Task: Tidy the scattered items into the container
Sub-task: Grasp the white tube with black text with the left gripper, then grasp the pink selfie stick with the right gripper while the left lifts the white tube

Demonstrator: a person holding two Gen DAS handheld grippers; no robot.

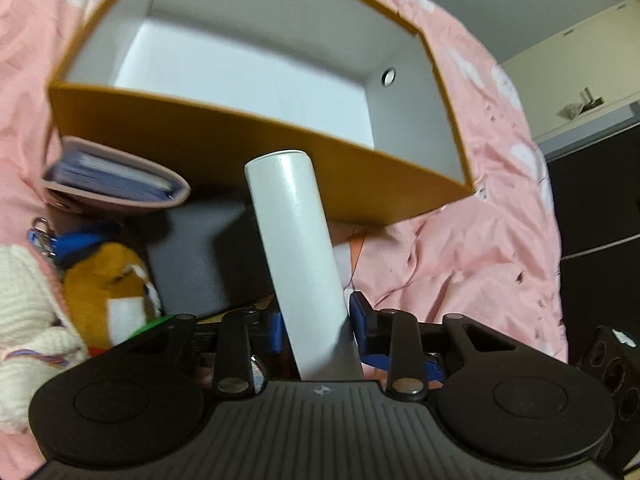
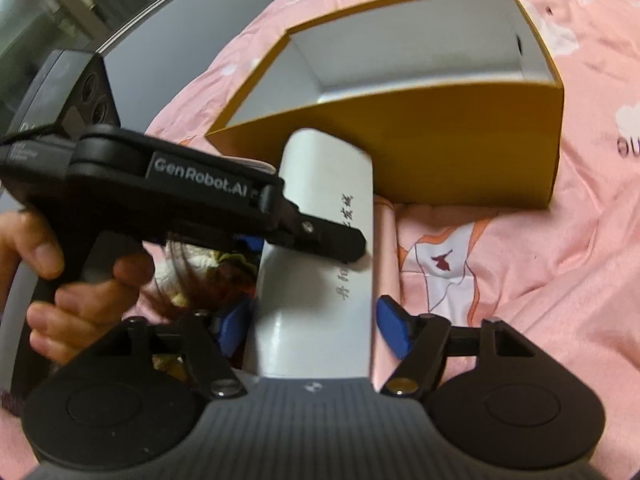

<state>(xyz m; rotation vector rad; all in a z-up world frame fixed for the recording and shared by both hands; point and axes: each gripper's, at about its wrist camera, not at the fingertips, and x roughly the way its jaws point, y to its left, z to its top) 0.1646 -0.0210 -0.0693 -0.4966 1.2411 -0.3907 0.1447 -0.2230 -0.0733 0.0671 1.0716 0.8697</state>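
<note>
A white flat box [image 1: 296, 248] with dark lettering is clamped between the blue pads of my left gripper [image 1: 318, 328], seen edge-on just short of the orange container [image 1: 224, 148]. The container has a white inside with nothing showing in it. In the right wrist view the same white box [image 2: 320, 264] lies between the blue pads of my right gripper [image 2: 316, 332], which stand apart at its sides; the left gripper [image 2: 344, 246] grips it from the left. The orange container [image 2: 460, 144] lies just beyond.
A pink card holder [image 1: 116, 184], an orange plush toy [image 1: 112, 284], a cream knitted item [image 1: 28, 304] and a grey pouch [image 1: 192, 260] lie left of the white box on the pink bedsheet [image 1: 460, 256]. A dark cabinet [image 1: 600, 208] stands at right.
</note>
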